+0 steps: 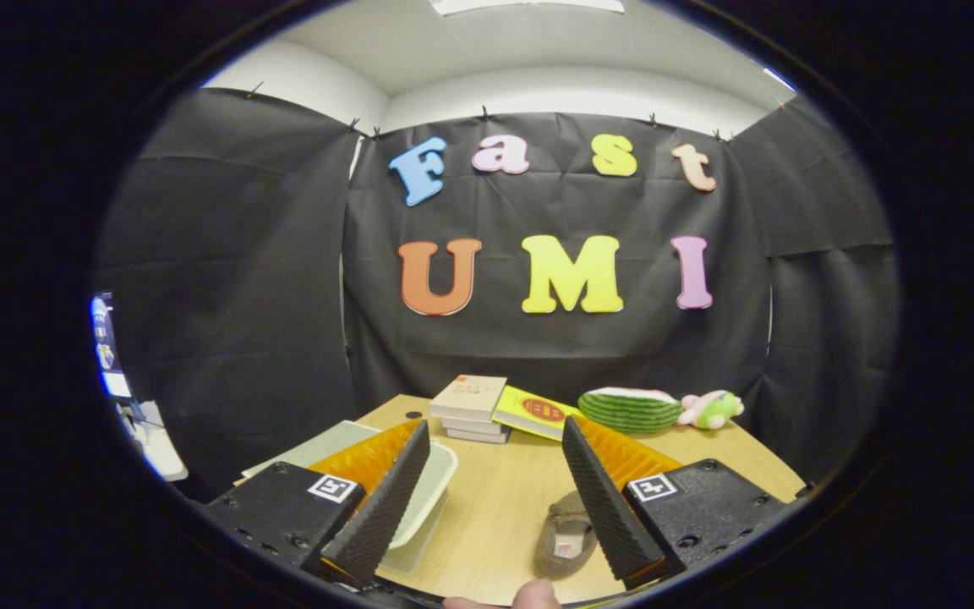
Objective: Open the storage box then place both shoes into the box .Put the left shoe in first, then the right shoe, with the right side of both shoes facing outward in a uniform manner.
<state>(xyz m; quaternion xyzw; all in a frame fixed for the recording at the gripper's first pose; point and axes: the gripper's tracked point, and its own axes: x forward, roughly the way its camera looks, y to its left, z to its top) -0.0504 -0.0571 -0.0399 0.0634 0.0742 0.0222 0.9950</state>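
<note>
Above table (504, 499), hand-held gripper (495, 452) wide, empty.

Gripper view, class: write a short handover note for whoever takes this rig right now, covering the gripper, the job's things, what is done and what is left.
Gripper: open, fingers spread wide, holding nothing, above the wooden table.
Storage box: whitish, behind the left finger; whether it is open cannot be told.
One brown shoe lies on the table beside the right finger; which foot it fits cannot be told.
Done: no shoe is seen in the box.
Left: make sure the box is open, then left shoe in, then right, right sides outward.
</note>
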